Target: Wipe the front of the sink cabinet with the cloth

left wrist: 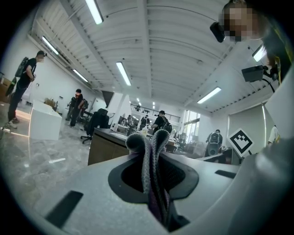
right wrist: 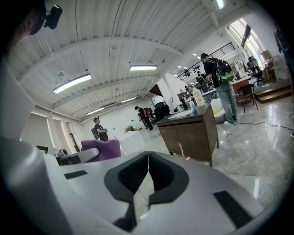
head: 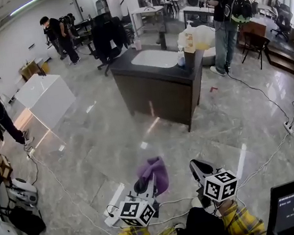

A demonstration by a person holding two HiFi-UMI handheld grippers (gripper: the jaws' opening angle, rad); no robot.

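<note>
Left tongs [head: 145, 186] are clamped on the purple cloth [head: 155, 173], which bunches between the jaws & flops past their tips. Right tongs [head: 199, 169] are pressed together on nothing, w/ only floor showing beyond them. Both are held low in front of the person, over the floor [head: 97, 147] and well apart from the sink cabinet [head: 157, 96], which stands ahead w/ its dark wood front facing this way. So no wiping yet, by the look of it; the step in hand is the approach. To do it well, I'd say: come in square to the front & get low enough that the cloth's loose flap, not the jaw tips, meets the wood. Keep the left grip firm, since the cloth seems held by a fold & could drag out under friction. Start just under the front edge of the counter [head: 124, 63], work from one corner across to the other in overlapping passes, then step down. Keep the right tongs clear of the panel. Hard to make out: how much cloth sits inside the jaws, as the left gripper view shows only a folded bit poking up. Also any handles or dirt on the front. The small items [head: 188, 54] at the counter's right end are too small to name. The cabinet's far side is hidden.
</note>
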